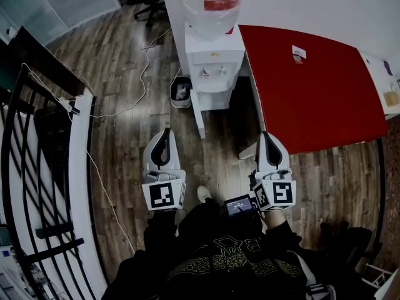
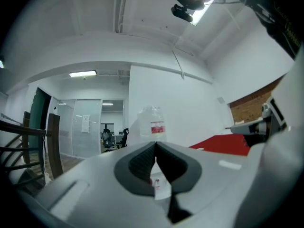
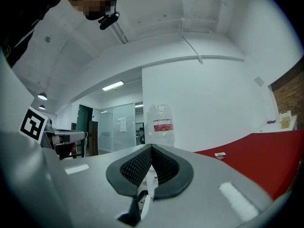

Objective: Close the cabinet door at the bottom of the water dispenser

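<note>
The white water dispenser [image 1: 214, 67] stands at the top centre of the head view, with a clear bottle [image 1: 212, 2] on top. Its bottom cabinet door [image 1: 197, 114] hangs open and juts out towards me as a narrow white panel. My left gripper [image 1: 166, 132] is held level, just left of the door's free edge and a little short of it. Level too, my right gripper [image 1: 265, 135] is off to the right, by the red table. Both are shut with nothing between the jaws. The bottle [image 2: 153, 125] shows above the closed left gripper [image 2: 155, 146], and the bottle [image 3: 160, 125] also rises above the closed right gripper [image 3: 152, 148].
A red table [image 1: 312, 86] stands right of the dispenser. A small waste bin [image 1: 181, 91] sits at the dispenser's left foot. A white cable [image 1: 125, 108] runs over the wood floor. A black railing [image 1: 37, 142] lines the left side. My shoe [image 1: 204, 194] is below the door.
</note>
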The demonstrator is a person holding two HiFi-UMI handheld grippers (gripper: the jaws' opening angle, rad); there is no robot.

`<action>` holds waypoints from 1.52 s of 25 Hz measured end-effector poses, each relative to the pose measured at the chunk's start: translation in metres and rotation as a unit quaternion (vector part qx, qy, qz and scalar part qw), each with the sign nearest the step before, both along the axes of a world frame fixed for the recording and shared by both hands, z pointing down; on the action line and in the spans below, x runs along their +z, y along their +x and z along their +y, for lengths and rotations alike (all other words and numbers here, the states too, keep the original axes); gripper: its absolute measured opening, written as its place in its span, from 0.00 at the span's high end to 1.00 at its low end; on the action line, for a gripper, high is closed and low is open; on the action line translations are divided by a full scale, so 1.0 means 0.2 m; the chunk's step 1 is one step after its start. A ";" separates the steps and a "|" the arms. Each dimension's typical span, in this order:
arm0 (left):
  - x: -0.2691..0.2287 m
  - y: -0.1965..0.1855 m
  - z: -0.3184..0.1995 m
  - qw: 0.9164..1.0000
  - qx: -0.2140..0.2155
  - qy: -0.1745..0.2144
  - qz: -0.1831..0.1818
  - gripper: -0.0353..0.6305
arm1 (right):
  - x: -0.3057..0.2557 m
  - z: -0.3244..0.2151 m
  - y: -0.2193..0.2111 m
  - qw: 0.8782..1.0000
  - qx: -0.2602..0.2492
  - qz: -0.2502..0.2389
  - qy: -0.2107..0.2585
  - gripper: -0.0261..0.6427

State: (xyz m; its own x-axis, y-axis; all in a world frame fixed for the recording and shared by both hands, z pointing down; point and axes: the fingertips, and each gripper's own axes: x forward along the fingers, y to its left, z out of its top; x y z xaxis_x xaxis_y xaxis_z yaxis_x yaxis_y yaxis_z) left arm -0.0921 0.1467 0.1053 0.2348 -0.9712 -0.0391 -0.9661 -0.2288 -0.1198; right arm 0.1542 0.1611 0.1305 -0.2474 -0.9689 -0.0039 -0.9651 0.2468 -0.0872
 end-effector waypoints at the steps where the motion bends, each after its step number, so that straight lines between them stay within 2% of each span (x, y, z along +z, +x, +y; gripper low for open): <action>1: 0.00 -0.03 -0.05 1.000 -0.001 0.001 -0.001 0.94 | 0.00 -0.05 -0.01 1.000 0.004 0.000 0.001 0.96; 5: 0.04 -0.13 -0.17 1.000 -0.008 -0.007 0.005 0.94 | 0.05 -0.20 -0.07 1.000 0.006 0.002 -0.009 0.96; 10: 0.09 -0.16 -0.37 1.000 -0.018 -0.013 0.005 0.94 | 0.11 -0.42 -0.10 1.000 -0.006 0.000 -0.015 0.96; 21: 0.13 -0.14 -0.98 0.999 -0.042 -0.015 -0.012 0.94 | 0.14 -1.02 -0.13 0.999 -0.052 -0.003 -0.014 0.96; 26: 0.23 -0.09 -1.14 0.999 -0.045 -0.021 -0.014 0.94 | 0.24 -1.19 -0.13 0.998 -0.064 0.016 -0.024 0.96; 31: 0.33 -0.09 -1.25 0.998 -0.061 -0.009 -0.023 0.94 | 0.36 -1.30 -0.20 0.995 -0.090 0.027 -0.022 0.96; 34: 0.47 -0.11 -1.34 0.997 -0.067 -0.022 -0.015 0.94 | 0.50 -1.41 -0.30 0.992 -0.108 0.045 -0.040 0.96; 36: 0.58 -0.13 -1.38 0.997 -0.072 -0.031 -0.005 0.94 | 0.65 -1.47 -0.38 0.987 -0.124 0.071 -0.067 0.89; 38: 0.69 -0.13 -1.43 0.997 -0.069 -0.039 0.000 0.94 | 0.83 -1.53 -0.46 0.980 -0.141 0.098 -0.099 0.89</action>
State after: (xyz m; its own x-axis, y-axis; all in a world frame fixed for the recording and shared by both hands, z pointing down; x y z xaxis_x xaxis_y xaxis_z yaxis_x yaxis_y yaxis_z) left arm -0.1190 -0.1387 0.2439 0.0980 -0.9945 0.0384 -0.9890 -0.1016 -0.1071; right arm 0.0627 -0.1457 0.2974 -0.4819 -0.8391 0.2523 -0.8644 0.5024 0.0198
